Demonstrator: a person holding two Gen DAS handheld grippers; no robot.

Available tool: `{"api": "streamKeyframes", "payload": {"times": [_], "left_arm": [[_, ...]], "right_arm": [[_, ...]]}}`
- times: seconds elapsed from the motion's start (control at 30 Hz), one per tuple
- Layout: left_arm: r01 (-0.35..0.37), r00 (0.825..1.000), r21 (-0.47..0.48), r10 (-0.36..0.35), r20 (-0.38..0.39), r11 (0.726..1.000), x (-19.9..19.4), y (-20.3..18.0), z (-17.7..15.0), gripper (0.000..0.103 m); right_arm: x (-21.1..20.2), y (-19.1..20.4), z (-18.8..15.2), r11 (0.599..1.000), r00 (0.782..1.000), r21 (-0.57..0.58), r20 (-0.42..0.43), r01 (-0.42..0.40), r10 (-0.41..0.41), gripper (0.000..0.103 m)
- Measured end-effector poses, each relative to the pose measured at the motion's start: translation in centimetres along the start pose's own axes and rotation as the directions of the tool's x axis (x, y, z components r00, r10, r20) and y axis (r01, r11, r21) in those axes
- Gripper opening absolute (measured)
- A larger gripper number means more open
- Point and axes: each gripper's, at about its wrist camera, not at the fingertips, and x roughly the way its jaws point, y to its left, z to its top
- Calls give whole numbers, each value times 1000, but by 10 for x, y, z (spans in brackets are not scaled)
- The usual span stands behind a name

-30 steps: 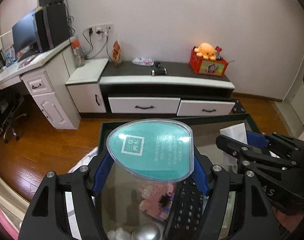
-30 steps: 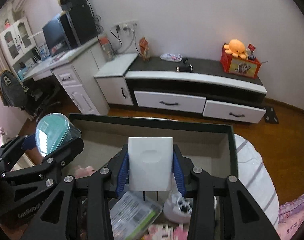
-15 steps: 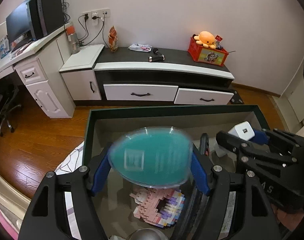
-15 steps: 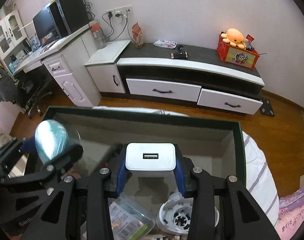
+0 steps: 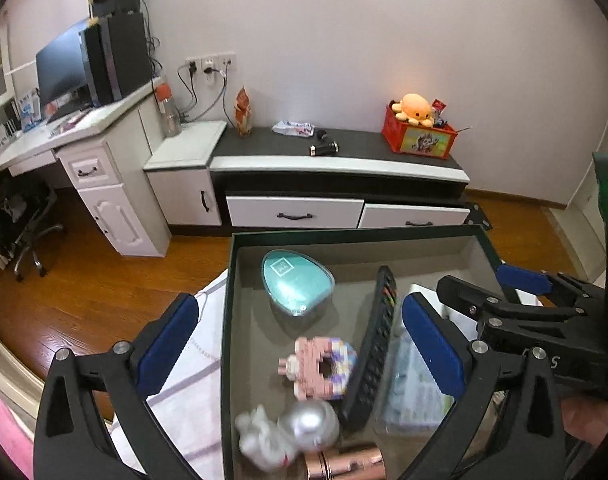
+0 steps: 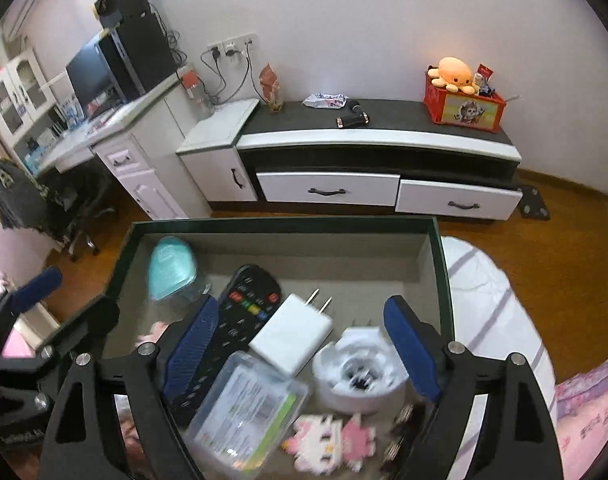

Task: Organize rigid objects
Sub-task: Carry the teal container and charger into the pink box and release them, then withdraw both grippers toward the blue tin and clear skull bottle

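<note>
A dark green box [image 5: 346, 238] holds the objects. The teal egg-shaped case [image 5: 295, 286] lies in its far left corner; it also shows in the right wrist view [image 6: 171, 268]. My left gripper [image 5: 300, 344] is open and empty above the box. The white charger [image 6: 291, 334] lies flat, leaning on a clear packet [image 6: 246, 406], beside the black remote [image 6: 236, 320]. My right gripper [image 6: 300, 348] is open and empty just above the charger. The right gripper also shows in the left wrist view [image 5: 484, 300].
The box also holds a pink block figure [image 5: 320, 366], a silver ball [image 5: 308, 424], a white round holder [image 6: 360, 368] and a pink toy [image 6: 332, 442]. Beyond it are wooden floor, a TV cabinet [image 5: 336, 168] and a desk [image 5: 84, 152].
Both grippers have opened and let go. The teal case dropped into the box's far left corner. The charger dropped onto the packet beside the remote.
</note>
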Motion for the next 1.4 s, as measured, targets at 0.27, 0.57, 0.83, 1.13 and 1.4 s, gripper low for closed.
{"api": "streamKeyframes", "payload": {"times": [0.27, 0.57, 0.83, 1.13, 1.4], "left_arm": [[-6, 997, -3, 6, 76, 1000, -75, -2, -22, 103], [-7, 987, -10, 8, 160, 1000, -165, -2, -78, 103], [-26, 975, -16, 29, 221, 1000, -219, -9, -126, 103], [-26, 973, -17, 29, 230, 1000, -247, -26, -176, 103], [-17, 981, -22, 21, 191, 1000, -247, -29, -211, 103]], "right_arm": [[-54, 9, -31, 999, 998, 7, 45, -45, 45, 103], [-129, 20, -90, 999, 989, -13, 141, -32, 34, 103], [-195, 23, -156, 999, 970, -38, 244, 17, -7, 103], [-235, 15, -224, 995, 953, -21, 290, 97, -87, 103], [-229, 22, -257, 994, 964, -46, 253, 102, -87, 103]]}}
